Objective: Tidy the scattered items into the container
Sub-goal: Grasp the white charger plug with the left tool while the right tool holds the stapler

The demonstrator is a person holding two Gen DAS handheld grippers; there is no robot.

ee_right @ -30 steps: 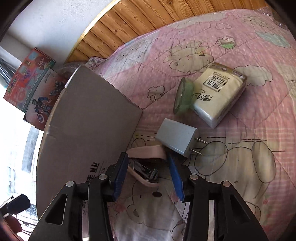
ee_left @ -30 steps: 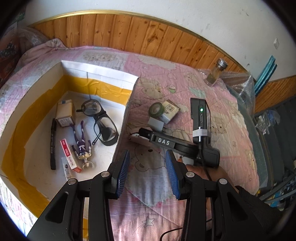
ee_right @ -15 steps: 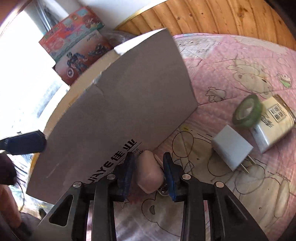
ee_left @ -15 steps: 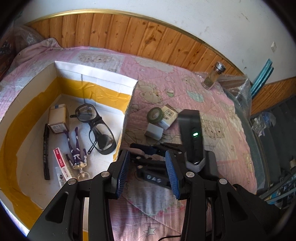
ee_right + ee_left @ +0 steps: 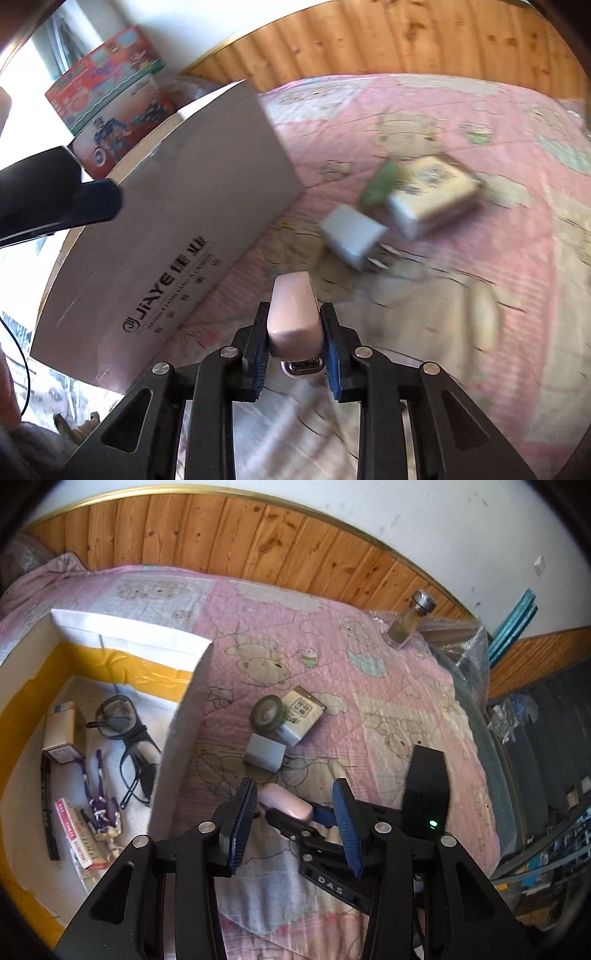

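Since its jaws have just been closing, right tool clamps pink stapler for carrying to box; left tool, jaws just widening, hovers empty.

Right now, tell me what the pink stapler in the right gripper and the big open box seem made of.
Pink stapler: likely smooth glossy plastic shell, soft highlights; shiny metal part at its base. Big open box: matte grey-white cardboard, printed lettering, yellow tape lining the inside.
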